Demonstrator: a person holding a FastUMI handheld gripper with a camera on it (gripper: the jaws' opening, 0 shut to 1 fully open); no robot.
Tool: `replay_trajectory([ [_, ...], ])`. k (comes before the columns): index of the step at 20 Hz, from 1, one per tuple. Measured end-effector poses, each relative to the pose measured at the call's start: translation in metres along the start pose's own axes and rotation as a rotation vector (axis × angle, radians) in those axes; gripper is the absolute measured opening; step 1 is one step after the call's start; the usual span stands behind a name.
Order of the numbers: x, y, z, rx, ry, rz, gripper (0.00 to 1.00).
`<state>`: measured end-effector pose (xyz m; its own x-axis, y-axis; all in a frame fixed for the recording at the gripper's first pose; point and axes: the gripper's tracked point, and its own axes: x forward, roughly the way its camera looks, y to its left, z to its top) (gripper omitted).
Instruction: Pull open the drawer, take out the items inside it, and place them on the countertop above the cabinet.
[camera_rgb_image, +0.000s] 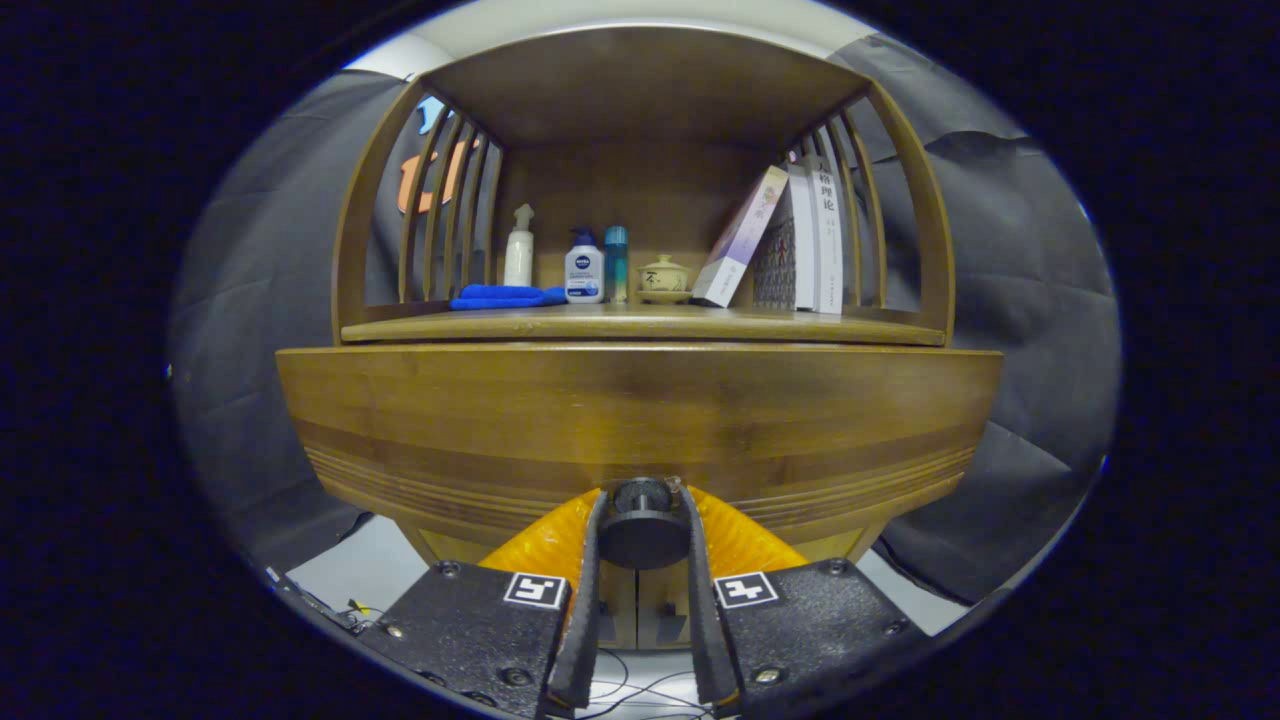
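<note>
The gripper's fingers are closed snugly around the round dark drawer knob, low on the brown wooden drawer front beneath the counter. An off-axis pull could likely slip them off the knob.

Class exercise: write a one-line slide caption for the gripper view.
Gripper shut on the drawer knob, below a countertop holding bottles, cloth and books.

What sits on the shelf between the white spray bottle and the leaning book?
In the gripper view, between the spray bottle and the leaning book: a white pump bottle, a teal bottle and a small lidded cup.
</note>
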<state>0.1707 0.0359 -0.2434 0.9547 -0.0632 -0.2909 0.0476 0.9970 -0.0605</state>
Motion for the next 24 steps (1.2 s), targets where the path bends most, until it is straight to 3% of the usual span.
replay_trajectory([
  [24,-0.091,-0.003,-0.03,-0.036,0.005,0.035,0.41],
])
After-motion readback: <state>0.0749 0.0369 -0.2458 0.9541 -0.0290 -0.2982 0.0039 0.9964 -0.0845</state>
